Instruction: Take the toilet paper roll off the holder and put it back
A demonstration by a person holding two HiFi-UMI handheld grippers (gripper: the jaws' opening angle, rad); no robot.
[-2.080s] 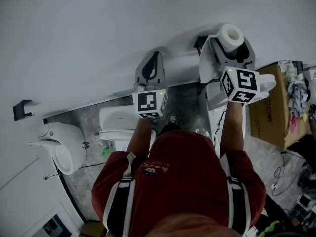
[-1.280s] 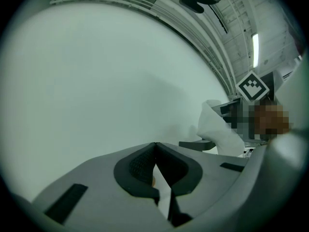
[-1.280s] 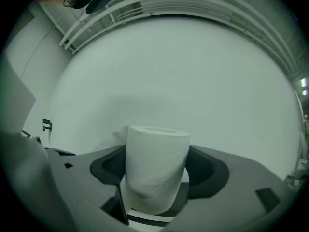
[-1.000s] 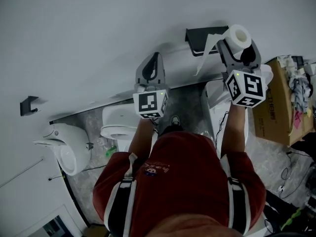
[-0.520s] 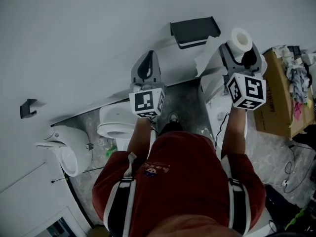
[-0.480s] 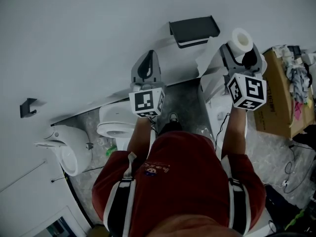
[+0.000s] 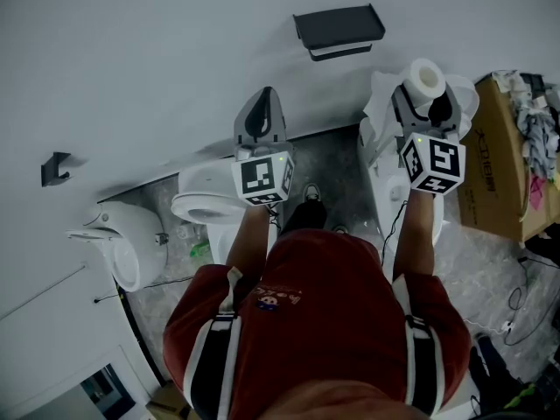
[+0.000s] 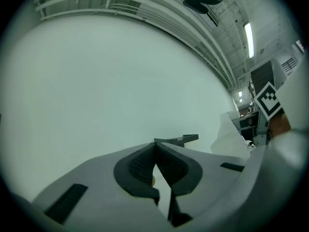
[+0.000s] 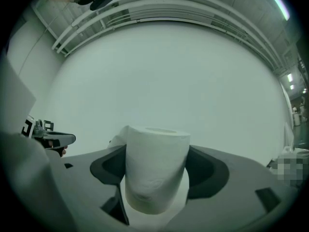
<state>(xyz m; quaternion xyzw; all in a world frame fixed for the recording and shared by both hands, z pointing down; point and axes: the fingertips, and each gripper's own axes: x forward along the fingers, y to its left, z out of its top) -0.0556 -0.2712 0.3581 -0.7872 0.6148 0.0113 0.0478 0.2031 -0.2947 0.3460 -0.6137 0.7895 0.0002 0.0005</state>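
A white toilet paper roll [image 7: 426, 78] stands upright between the jaws of my right gripper [image 7: 426, 96], which is shut on its sides. In the right gripper view the roll [image 9: 155, 166] fills the gap of that gripper [image 9: 154, 180]. A loose tail of paper [image 7: 378, 103] hangs from the roll on its left. The dark holder [image 7: 339, 28] is fixed to the white wall, up and left of the roll, with no roll on it. My left gripper [image 7: 261, 114] is shut and holds nothing. In its own view the left gripper [image 8: 155, 148] points toward the holder [image 8: 182, 139].
A toilet [image 7: 206, 205] stands on the floor below the left gripper, with a urinal-like fixture [image 7: 122, 254] further left. A cardboard box [image 7: 503, 180] of clutter sits at the right. A small dark hook [image 7: 57, 166] is on the wall at the left.
The right gripper has carried the roll back from the holder and lower, so the holder now stands apart from it. The left gripper has drawn back too. Neither gripper's jaws have changed.
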